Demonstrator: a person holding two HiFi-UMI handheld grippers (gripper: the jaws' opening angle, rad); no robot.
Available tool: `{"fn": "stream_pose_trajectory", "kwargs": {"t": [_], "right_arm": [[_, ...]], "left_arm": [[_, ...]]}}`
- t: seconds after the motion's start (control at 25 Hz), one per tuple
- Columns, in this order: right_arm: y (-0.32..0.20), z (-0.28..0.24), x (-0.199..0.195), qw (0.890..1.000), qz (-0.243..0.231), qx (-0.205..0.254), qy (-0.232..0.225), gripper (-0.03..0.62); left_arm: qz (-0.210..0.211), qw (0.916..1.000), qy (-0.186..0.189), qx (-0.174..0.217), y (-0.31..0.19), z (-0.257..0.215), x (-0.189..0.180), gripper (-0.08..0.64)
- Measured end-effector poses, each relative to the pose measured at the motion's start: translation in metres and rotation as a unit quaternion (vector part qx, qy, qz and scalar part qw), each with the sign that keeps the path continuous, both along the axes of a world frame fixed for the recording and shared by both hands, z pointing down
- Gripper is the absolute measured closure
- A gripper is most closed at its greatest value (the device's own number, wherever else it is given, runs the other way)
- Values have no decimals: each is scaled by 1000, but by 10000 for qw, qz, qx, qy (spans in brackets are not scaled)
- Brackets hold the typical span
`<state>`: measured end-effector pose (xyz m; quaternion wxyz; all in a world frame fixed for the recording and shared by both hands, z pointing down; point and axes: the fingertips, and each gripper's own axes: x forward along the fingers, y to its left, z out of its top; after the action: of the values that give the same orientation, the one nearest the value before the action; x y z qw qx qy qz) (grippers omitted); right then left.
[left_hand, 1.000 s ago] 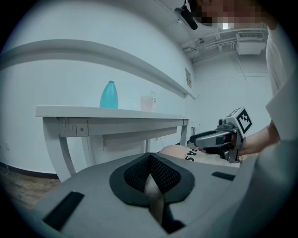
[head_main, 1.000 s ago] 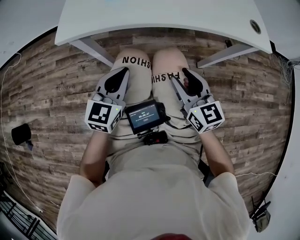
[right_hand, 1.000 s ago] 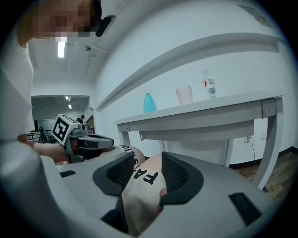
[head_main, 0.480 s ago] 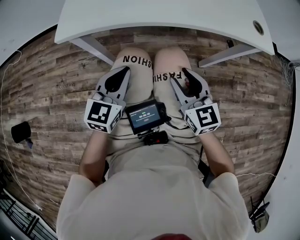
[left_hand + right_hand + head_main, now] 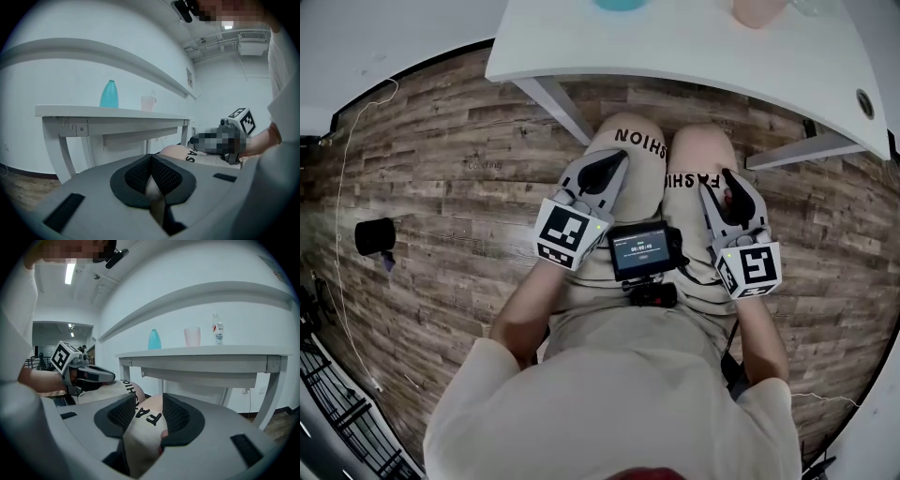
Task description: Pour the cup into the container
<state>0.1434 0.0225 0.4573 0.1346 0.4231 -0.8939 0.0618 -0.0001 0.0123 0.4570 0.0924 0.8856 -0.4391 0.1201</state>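
A plank wood floor [image 5: 441, 187] fills most of the head view, with a smooth white counter [image 5: 675, 47] across the top edge. A person [image 5: 619, 403] in a pale shirt sits before the counter, knees just under its edge. Pale shorts [image 5: 642, 145] carry black lettering across each leg.

Both forearms run forward along the thighs. Each hand holds a grey tool pointing ahead and slightly down, lying on its own thigh. Each tool has a white cube with black square markers at its rear. A small black camera [image 5: 645, 251] with a lit screen sits between them at the lap.

The left tool [image 5: 617, 157] has its dark, ribbed pads pressed together at the tips, with only a thin slit behind them and nothing in it. The right tool [image 5: 724, 180] has its pads spread. They have just been closing a little, and only the lettered knee beyond shows in the gap, ungripped.

On the counter, well apart from both tools, above and ahead of them, stand three things. A teal, bottle-shaped container [image 5: 154, 339] is at the left. A pale pink cup [image 5: 192, 336] stands upright to its right. A clear bottle [image 5: 217, 329] is just beside the cup.
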Motion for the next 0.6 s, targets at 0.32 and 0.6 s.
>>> {"fn": "stream_pose_trajectory", "kwargs": {"t": [0.32,0.6], "right_arm": [[-1,-2,-3,10000,4,19,16,428],[-3,-1,-6,10000,-19,27,-43,428]], "left_arm": [[11,10000,-30,-5,0,-3,-2,549],[-21,10000,-79,5,0,-4,-7,549]]}}
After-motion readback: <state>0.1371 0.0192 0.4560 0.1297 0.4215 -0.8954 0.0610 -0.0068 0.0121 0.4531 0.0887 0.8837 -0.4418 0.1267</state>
